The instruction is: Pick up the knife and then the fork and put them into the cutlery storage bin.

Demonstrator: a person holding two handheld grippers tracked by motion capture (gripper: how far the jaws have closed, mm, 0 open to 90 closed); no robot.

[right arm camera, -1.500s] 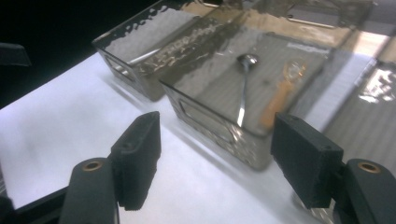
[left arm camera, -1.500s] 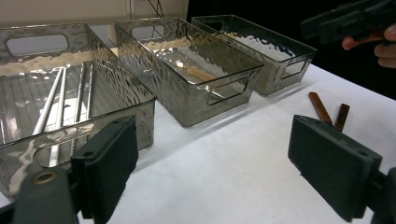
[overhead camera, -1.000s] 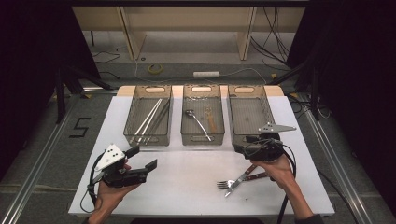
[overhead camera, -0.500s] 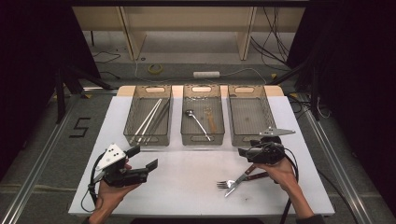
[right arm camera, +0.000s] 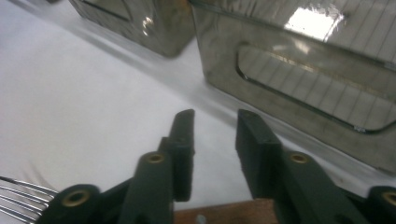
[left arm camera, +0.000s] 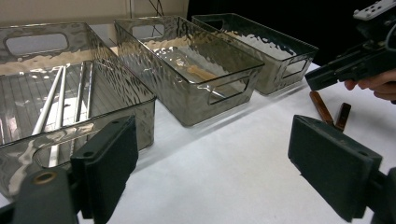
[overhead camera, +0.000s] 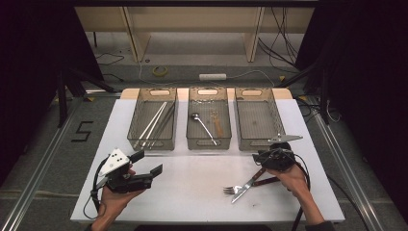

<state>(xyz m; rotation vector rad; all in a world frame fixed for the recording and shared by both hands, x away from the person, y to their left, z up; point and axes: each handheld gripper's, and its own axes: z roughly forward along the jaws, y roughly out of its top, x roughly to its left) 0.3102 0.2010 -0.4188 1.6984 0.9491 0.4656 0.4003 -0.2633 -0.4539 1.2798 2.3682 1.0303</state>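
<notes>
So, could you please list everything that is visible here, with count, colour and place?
Table: one, white, under everything.
Bins: three, smoky clear plastic, in a row at the far side of the table.
Chopsticks: several, light and dark, in the left bin; exact count unclear.
Spoon: one, metal, in the middle bin.
Wooden-handled utensil: one, brown, in the middle bin; type unclear.
Fork: one, metal with a brown handle, on the table below the right gripper.
Second brown handle: one, beside the fork; its head is hidden.
Left gripper: black, jaws wide open, holding nothing.
Right gripper: black, jaws have just been closing, over the fork's handle, gap between them visible.
</notes>
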